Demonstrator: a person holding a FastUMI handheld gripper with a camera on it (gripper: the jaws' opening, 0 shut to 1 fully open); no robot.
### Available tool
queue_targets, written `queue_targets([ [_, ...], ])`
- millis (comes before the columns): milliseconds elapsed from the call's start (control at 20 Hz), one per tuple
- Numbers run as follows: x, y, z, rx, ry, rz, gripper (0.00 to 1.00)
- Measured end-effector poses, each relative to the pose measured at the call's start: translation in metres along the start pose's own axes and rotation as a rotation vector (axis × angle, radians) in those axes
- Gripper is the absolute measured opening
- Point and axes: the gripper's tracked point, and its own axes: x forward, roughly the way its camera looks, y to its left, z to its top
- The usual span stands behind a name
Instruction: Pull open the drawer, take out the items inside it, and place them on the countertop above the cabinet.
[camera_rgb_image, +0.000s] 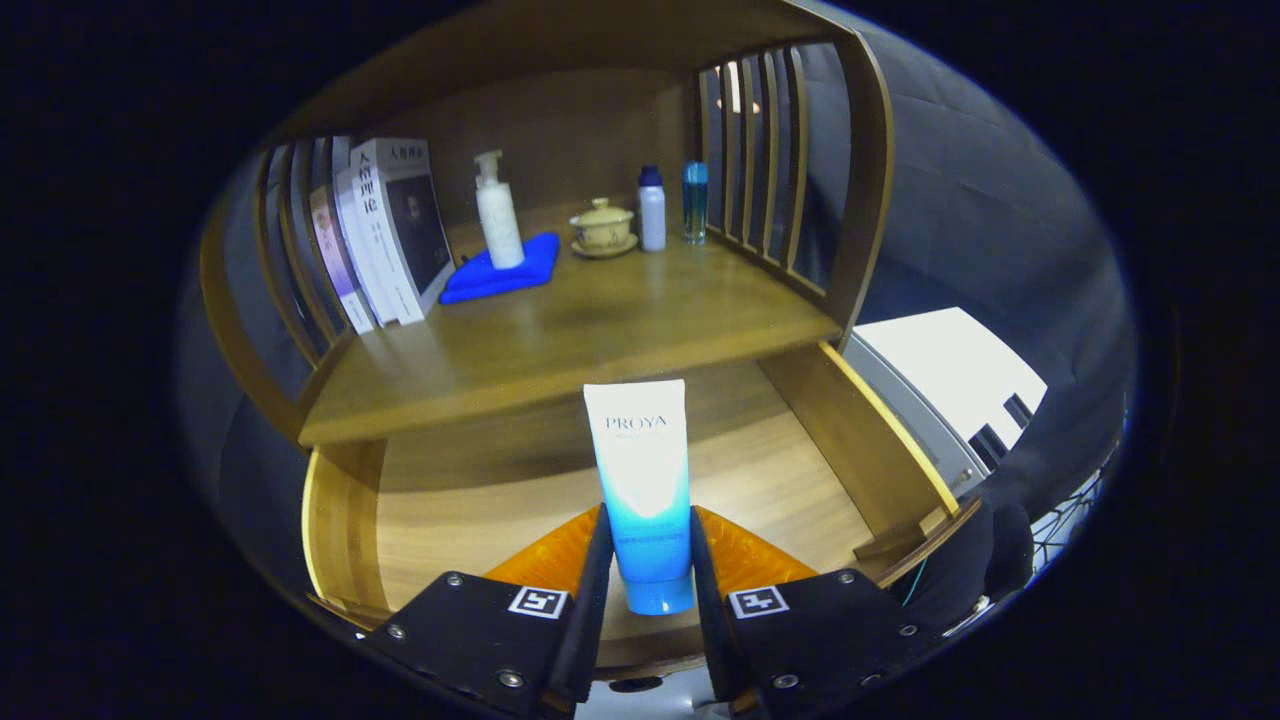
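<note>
A white-to-blue squeeze tube (644, 480) stands upright between my fingers, cap end down, and my gripper (648, 555) is shut on its lower blue part. Below it lies the pulled-out wooden drawer (450, 520), whose bare floor shows on both sides of the tube. Just beyond the tube's top runs the front edge of the wooden countertop (600, 330) above the cabinet.
On the countertop stand books (385, 235) at the left, a white pump bottle (498, 212) on a blue cloth (500, 270), a lidded cup (602, 228), a small white bottle (652, 210) and a blue bottle (695, 203). Slatted wooden sides (765, 150) close both ends. A white appliance (950, 380) sits right of the drawer.
</note>
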Motion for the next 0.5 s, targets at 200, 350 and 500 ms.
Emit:
queue_targets([
  [200,0.007,0.010,0.044,-0.031,-0.091,0.028,0.45],
  [350,0.022,0.020,0.079,-0.061,-0.172,0.063,0.44],
  [500,0.041,0.033,0.100,-0.090,-0.207,0.093,0.45],
])
